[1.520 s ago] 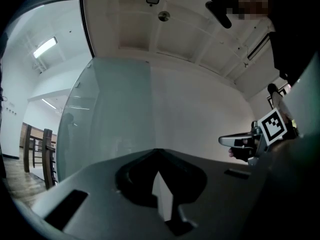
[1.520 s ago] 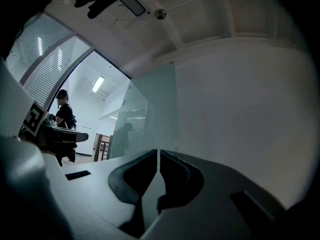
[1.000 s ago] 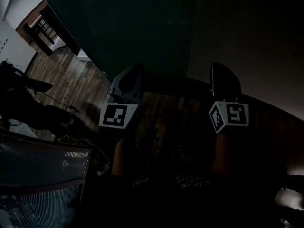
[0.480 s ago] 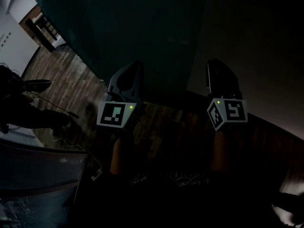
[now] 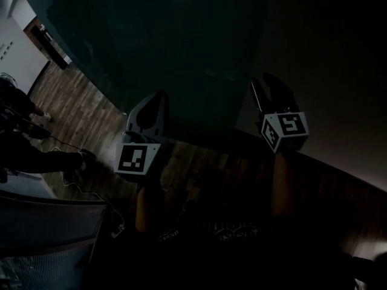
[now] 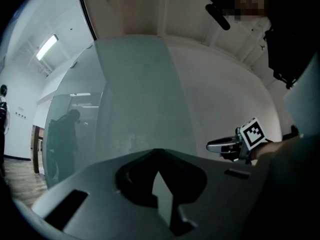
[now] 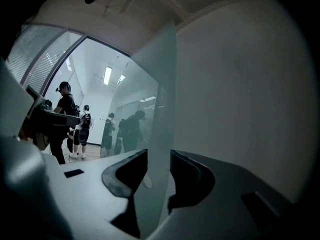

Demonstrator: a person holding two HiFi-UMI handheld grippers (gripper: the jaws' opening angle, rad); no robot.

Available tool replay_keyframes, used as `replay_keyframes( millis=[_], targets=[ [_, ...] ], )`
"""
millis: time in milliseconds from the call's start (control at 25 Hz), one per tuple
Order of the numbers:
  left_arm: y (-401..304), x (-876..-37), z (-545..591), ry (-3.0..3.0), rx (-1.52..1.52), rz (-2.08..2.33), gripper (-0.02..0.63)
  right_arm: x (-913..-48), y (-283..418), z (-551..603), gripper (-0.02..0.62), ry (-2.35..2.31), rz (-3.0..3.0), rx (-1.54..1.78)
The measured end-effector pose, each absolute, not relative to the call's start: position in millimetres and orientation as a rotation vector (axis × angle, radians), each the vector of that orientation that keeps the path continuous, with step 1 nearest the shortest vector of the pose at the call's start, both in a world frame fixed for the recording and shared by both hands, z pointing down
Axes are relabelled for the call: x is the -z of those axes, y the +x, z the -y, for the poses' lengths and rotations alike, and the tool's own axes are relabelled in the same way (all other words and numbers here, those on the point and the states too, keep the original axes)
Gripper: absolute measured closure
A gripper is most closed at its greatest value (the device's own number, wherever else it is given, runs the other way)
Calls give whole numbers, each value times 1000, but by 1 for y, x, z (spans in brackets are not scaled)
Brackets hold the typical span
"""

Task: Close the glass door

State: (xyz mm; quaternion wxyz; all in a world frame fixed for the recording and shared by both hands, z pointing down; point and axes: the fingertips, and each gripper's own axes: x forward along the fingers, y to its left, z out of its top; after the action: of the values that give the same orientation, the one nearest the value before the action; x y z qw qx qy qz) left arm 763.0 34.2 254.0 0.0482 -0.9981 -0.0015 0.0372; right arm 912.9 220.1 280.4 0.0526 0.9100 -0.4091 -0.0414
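Between opening jaws of right gripper (image 7: 159, 159), centring glass door (image 7: 161, 74) edge before clamping, beside closed, empty left gripper (image 6: 157, 153)

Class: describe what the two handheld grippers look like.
The left gripper and right gripper each have a grey shell, dark fingers, a cube of black-and-white square markers and an orange handle. The right gripper's fingers are opening, the glass door's edge between them.
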Motion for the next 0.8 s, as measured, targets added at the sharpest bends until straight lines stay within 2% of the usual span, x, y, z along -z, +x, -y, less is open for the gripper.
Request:
replay_keyframes(
  millis=[240, 800],
  targets=[
    [768, -261, -10, -3041, -67, -76, 611, -287, 959, -206, 472, 2769, 1255, 88],
    [763, -268, 1, -3027, -5, -134, 611, -291, 954, -179, 471, 2667, 1424, 90]
  ],
)
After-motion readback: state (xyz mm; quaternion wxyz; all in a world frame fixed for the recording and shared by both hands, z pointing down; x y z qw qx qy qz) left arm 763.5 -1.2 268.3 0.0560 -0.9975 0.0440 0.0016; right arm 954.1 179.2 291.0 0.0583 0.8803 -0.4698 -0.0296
